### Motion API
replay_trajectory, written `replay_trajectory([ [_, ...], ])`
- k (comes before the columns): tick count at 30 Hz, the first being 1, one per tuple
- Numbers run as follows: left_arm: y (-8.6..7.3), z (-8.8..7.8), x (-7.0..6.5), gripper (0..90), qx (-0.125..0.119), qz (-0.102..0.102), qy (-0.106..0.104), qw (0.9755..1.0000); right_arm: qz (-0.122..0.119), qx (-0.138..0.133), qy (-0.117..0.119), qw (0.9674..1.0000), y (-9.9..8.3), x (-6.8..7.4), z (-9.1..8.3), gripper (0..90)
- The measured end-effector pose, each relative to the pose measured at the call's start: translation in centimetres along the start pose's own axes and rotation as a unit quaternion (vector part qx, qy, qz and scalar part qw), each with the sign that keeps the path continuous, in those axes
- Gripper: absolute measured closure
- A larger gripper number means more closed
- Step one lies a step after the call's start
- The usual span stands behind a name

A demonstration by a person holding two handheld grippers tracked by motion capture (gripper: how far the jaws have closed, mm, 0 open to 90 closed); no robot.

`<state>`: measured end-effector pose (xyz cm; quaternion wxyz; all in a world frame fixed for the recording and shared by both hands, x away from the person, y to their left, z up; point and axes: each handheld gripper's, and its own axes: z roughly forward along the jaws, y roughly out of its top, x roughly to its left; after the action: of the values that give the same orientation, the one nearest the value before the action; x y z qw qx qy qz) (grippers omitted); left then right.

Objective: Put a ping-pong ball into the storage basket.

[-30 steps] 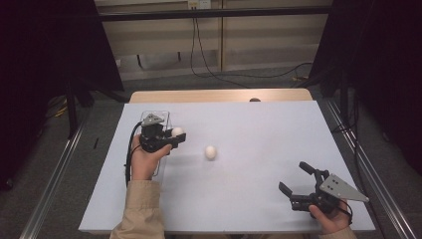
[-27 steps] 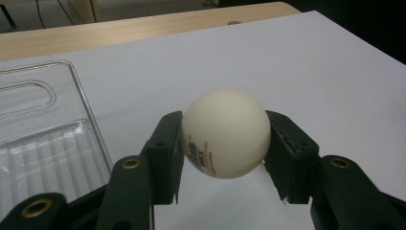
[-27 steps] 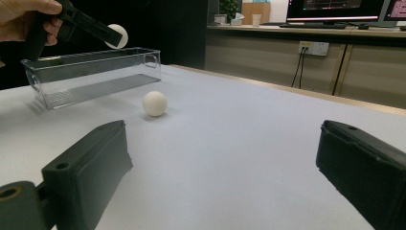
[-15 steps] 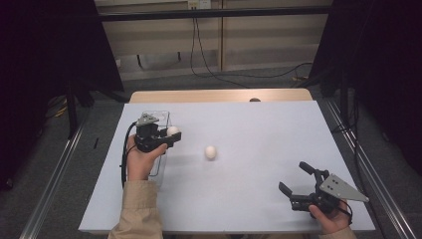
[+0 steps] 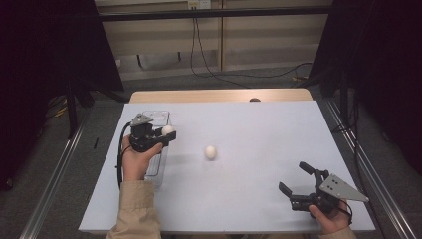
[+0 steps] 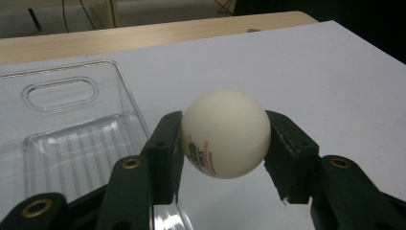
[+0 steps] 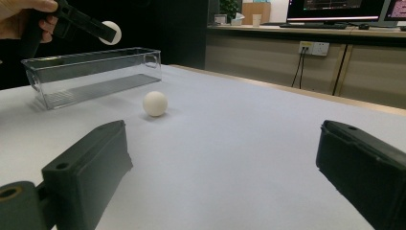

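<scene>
A: White counter [image 5: 259,199] on a wood-edged table, dark curtains both sides, cables along the back wall. What's on it?

B: Clear plastic bin [image 5: 158,119] at the person's left, long and narrow, w/ a handle slot in the far end wall. Looks empty from the left gripper view, as far as its floor shows.

A: Balls?

B: Two. One white ping-pong ball [image 6: 225,133] is pinched in the left hand-held gripper [image 5: 166,135]; jaws closed on both its sides, red and black print facing the camera. It hangs in the air at the bin's right wall, above the rim or just beside it, can't tell which. In the right gripper view it's clearly above the rim.

A: And the 2nd?

B: Loose ball [image 5: 211,152] sits on the counter near the middle, apart from the bin and well apart from both hands.

A: Right side?

B: Right hand-held gripper [image 5: 297,184] is low near the front right corner, jaws spread wide, nothing btwn them, pointed roughly toward the loose ball.

A: So progress?

B: I'd say under halfway. Pickup of ball 1 is done, drop into the bin isn't: needs to get over the opening, then release. Ball 2 is untouched, so a whole grab-carry-drop is left for it, prob. either hand could take it.
</scene>
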<state>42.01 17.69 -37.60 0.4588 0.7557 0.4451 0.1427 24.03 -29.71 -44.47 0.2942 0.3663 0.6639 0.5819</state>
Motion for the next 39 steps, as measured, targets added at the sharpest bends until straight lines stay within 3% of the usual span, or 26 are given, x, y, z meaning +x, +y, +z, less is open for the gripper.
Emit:
replay_trajectory([
  [10,-0.1,-0.9,0.9,51.1,-0.002,0.002,0.018,0.9998,0.0,0.0,0.0,1.0,0.0,0.0,0.0,3.3],
  [29,-0.3,-1.1,1.3,51.0,0.0,0.003,0.032,0.9995,0.0,0.0,0.0,1.0,0.0,0.0,0.0,3.3],
  [39,-0.6,-1.4,2.0,51.1,0.003,0.001,0.05,0.9988,0.0,0.0,0.0,1.0,0.0,0.0,0.0,3.3],
])
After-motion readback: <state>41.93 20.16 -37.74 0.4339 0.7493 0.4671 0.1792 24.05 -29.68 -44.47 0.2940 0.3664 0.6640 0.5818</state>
